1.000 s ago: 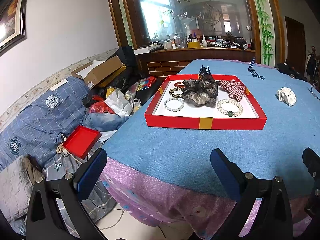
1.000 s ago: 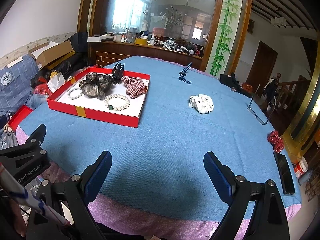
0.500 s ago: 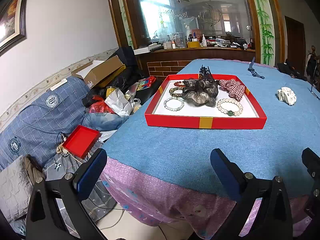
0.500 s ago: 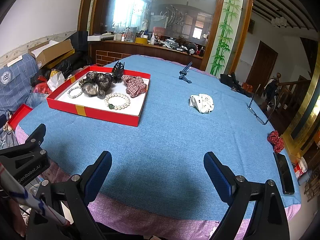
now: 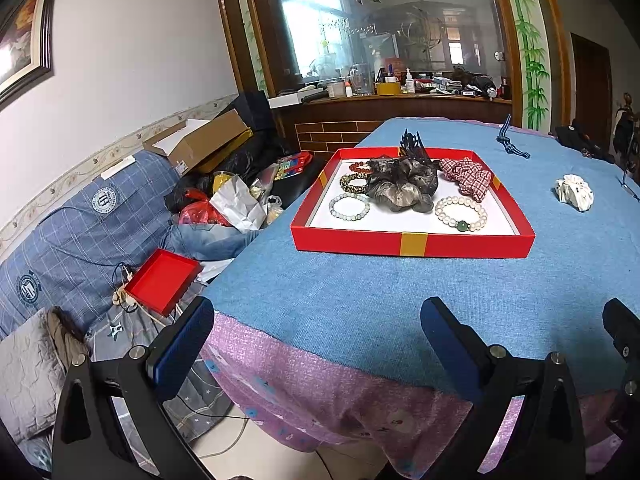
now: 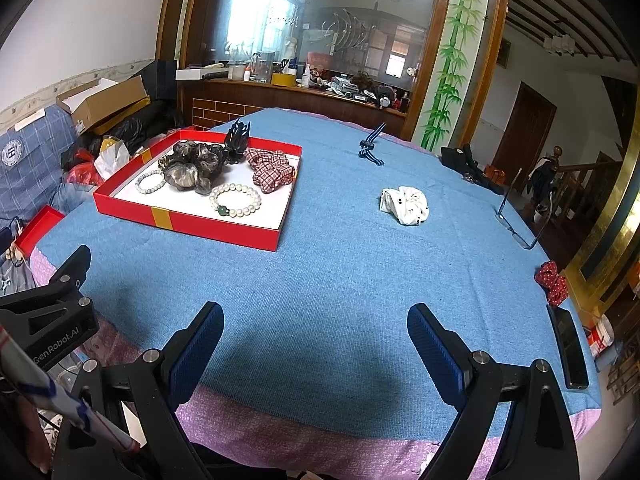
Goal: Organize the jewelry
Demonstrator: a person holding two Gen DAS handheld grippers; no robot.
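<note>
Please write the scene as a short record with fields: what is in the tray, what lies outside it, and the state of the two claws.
tray: red tray on the blue tablecloth
in tray: pearl bracelet, grey scrunchie, checked scrunchie, black hair clip
outside tray: white scrunchie, red scrunchie, striped ribbon
left claw: open, empty
right claw: open, empty

Blue sofa (image 5: 68,220), etched glass partition (image 5: 380,28)
</note>
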